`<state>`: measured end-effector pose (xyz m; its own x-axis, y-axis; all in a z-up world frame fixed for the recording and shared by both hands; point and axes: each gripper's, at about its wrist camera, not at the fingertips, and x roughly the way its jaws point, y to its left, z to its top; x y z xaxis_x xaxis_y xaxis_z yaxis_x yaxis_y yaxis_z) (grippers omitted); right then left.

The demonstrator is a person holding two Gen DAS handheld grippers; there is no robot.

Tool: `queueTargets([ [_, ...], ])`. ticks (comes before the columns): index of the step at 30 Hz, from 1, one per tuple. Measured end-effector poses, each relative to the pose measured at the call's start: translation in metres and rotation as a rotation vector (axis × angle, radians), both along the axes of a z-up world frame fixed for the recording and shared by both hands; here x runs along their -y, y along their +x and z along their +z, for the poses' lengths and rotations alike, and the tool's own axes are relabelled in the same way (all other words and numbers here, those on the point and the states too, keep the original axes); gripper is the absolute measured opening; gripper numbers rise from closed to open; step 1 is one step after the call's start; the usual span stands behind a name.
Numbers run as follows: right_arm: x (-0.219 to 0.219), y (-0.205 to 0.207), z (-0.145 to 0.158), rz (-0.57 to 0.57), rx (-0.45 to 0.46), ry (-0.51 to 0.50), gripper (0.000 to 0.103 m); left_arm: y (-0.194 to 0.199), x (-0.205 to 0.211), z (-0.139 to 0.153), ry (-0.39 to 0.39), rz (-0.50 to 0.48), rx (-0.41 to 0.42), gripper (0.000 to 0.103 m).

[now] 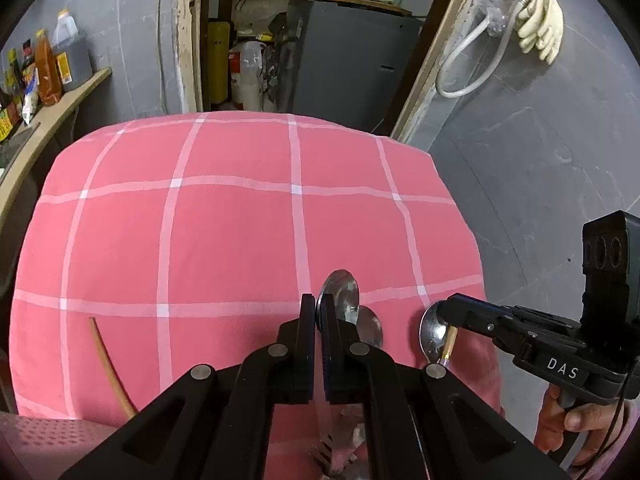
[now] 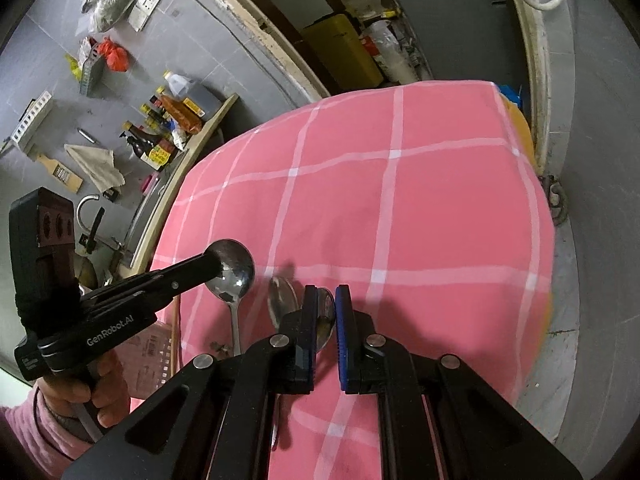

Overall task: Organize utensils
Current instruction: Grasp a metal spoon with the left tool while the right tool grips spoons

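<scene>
Above the pink checked bench [image 1: 240, 220], the left gripper [image 1: 319, 312] has its jaws clamped on one spoon [image 1: 340, 292], its bowl pointing away; just beside it, the right gripper [image 2: 323, 304] grasps a gold-handled spoon [image 1: 434, 332].

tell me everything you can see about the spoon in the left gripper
The spoon is shiny silver metal with a round bowl and a thin straight handle. The left gripper is shut on the bowl's edge, holding it above the pink checked cloth. In the right wrist view the bowl's hollow faces the camera, showing reflections, and the handle hangs down toward the near edge. Its end is hidden behind the right gripper. Nothing else visibly touches it.
</scene>
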<state>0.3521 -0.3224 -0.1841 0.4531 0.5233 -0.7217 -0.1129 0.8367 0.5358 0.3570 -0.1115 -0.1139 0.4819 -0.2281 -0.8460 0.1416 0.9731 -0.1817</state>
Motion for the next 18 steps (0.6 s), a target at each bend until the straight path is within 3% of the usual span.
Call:
queueTargets([
  [5, -0.001, -0.004, -0.003, -0.005, -0.018, 0.002, 0.008, -0.005, 0.002, 0.002, 0.020, -0.004, 0.004, 0.003],
  [12, -0.005, -0.009, -0.031, 0.066, -0.154, 0.005, 0.009, -0.010, 0.001, -0.013, 0.043, -0.006, -0.051, 0.003],
  [18, -0.006, -0.008, -0.041, 0.122, -0.207, 0.030, 0.009, -0.013, -0.003, -0.021, 0.025, 0.011, -0.074, 0.003],
])
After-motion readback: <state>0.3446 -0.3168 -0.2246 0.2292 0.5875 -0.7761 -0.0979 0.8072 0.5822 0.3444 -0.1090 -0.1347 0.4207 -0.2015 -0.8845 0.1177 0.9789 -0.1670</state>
